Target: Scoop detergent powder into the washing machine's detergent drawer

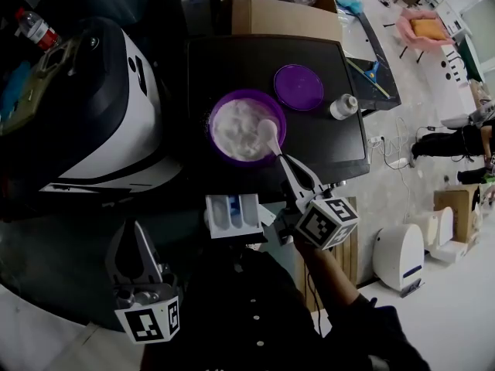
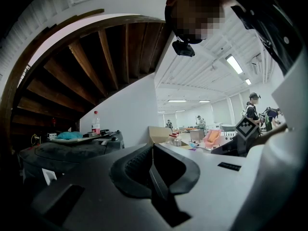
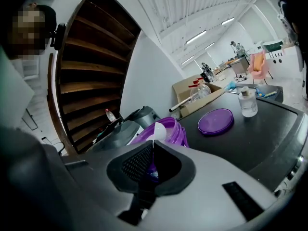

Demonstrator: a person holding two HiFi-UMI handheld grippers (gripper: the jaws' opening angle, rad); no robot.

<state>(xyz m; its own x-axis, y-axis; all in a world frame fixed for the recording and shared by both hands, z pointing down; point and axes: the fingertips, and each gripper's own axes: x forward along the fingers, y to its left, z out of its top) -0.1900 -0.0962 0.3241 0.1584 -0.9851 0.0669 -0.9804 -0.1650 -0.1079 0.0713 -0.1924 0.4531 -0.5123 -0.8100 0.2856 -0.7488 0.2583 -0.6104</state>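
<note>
Over the round purple tub [image 1: 224, 101], right tongs [image 1: 283, 161] pinch a smooth white spoon [image 1: 267, 132].

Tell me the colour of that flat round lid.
Purple; the lid shows best in the head view.

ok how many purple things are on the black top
2: a round purple plastic tub of white powder near the front edge of the black top, and a flat round purple lid just behind it to the right. None appears hidden.
</note>
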